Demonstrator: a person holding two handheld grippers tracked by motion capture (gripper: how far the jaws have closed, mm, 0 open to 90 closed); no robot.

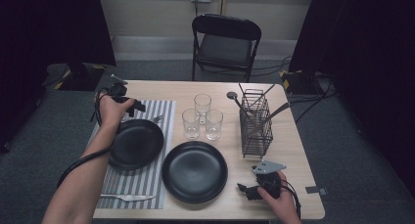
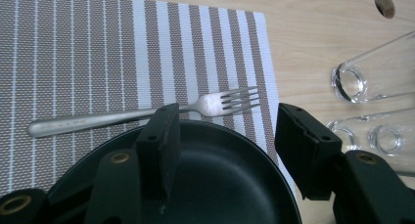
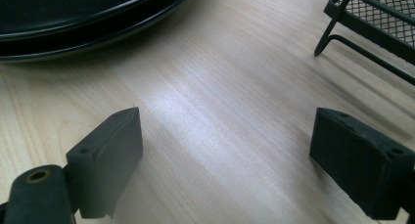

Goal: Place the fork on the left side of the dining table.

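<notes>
My left gripper point(image 1: 138, 107) hovers over the far edge of the striped placemat point(image 1: 145, 184), held by a hand that comes in from the lower left. In the left gripper view its jaws point(image 2: 227, 131) stand open above the far rim of a black plate point(image 2: 220, 185), with nothing between them. A silver fork point(image 2: 147, 114) lies on the placemat just beyond that plate, tines to the right. My right gripper point(image 1: 246, 190) rests low at the table's near right and is open over bare wood point(image 3: 225, 136). A second black plate point(image 1: 195, 171) lies to its left.
Three clear glasses point(image 1: 202, 106) stand mid-table, right of the fork. A black wire cutlery caddy point(image 1: 255, 123) with utensils stands at the right, its foot point(image 3: 333, 35) close ahead of the right gripper. A knife point(image 1: 127, 197) lies on the placemat's near edge. A folding chair point(image 1: 226, 40) stands behind the table.
</notes>
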